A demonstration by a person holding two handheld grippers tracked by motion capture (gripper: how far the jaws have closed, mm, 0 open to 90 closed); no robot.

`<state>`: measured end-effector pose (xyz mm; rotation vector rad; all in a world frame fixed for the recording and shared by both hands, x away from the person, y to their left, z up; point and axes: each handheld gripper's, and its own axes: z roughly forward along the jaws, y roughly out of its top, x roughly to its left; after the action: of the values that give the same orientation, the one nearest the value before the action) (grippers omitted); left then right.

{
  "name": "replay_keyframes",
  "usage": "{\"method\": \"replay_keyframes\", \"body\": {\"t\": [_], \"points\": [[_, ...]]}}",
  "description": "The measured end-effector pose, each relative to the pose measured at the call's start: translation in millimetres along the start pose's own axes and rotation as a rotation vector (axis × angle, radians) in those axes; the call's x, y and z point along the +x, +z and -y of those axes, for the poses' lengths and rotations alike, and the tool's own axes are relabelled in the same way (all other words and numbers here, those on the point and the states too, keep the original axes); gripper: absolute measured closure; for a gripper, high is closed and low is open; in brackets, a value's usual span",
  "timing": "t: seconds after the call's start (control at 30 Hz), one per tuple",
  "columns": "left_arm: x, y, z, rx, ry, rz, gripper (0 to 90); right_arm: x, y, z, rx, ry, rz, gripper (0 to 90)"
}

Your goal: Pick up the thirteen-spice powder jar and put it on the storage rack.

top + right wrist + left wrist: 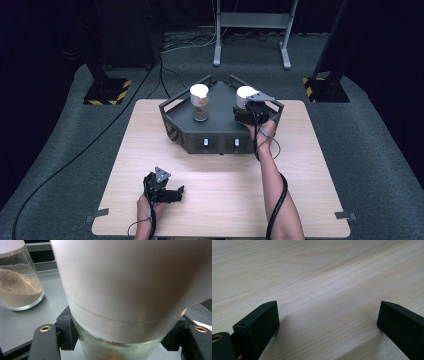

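A dark grey tray (220, 131) with low rails stands at the back of the wooden table. Two glass jars with white lids are on it. The left jar (199, 102) holds a tan powder and also appears in the right gripper view (17, 287). My right gripper (249, 114) is shut on the right jar (245, 94). Close up, its black pads press the glass just below the white lid (120, 285), with the right gripper (120, 340) around it. My left gripper (176, 192) rests low over the table near the front left. Its jaws stand wide open (328, 317) over bare wood.
The wooden table (225, 195) reaches its front edge just behind my hands. Two small white switches (220, 143) sit on the tray's front face. Beyond the table are cables, a grey stand (252, 30) and black posts on hazard-striped bases (107, 91).
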<state>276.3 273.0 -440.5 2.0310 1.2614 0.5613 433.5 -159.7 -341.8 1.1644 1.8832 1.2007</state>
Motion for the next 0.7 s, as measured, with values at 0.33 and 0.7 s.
{"method": "replay_keyframes", "body": {"t": [0.33, 0.7], "points": [[0.2, 0.1, -0.1, 0.001, -0.001, 0.001, 3.7, 0.4, 0.2, -0.6, 0.003, 0.003, 0.001, 30.7], [0.3, 0.1, -0.1, 0.001, -0.002, 0.001, 3.7, 1.0, 0.6, -1.1, 0.005, 0.001, -0.003, 30.6]]}}
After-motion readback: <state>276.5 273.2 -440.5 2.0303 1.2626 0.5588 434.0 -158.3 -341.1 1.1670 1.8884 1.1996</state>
